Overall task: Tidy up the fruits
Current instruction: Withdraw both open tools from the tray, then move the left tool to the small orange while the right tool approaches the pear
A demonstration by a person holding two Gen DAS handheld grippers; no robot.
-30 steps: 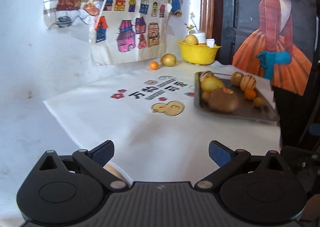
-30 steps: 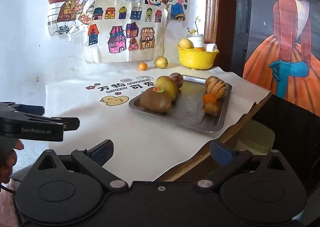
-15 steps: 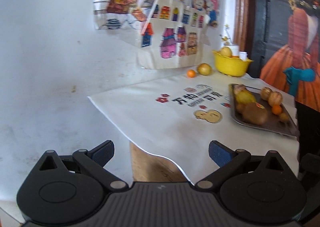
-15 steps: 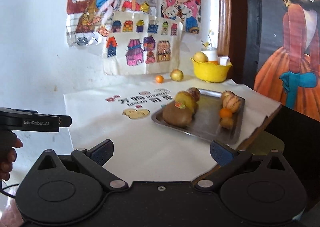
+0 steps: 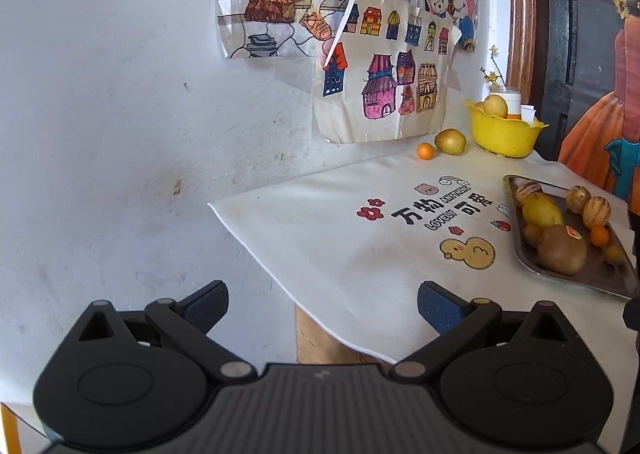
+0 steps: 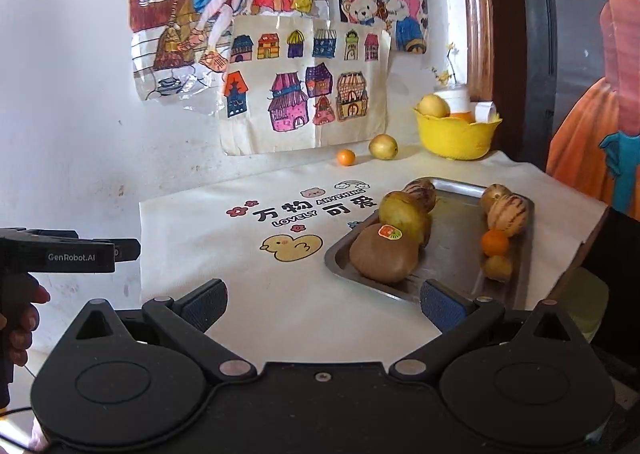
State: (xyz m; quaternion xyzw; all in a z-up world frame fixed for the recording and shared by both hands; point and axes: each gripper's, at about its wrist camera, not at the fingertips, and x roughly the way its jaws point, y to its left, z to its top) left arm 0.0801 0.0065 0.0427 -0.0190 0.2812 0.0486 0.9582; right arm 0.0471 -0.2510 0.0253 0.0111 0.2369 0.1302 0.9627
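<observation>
Both my grippers, left (image 5: pixel 322 304) and right (image 6: pixel 323 304), gape empty short of the metal tray (image 6: pixel 452 242), whose near edge my right fingertip (image 6: pixel 442 304) hides, the kiwi (image 6: pixel 384 254) lying lengthwise along that edge.

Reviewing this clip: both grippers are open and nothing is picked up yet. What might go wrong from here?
1. The metal tray sits near the table's front edge, on a cloth overhanging it; snagging the cloth may drag the tray off.
2. The kiwi leans against the yellow fruit; lifting either may set the other rolling.
3. The small orange and the round fruit lie loose beside the yellow bowl; a nudge might roll them away.
</observation>
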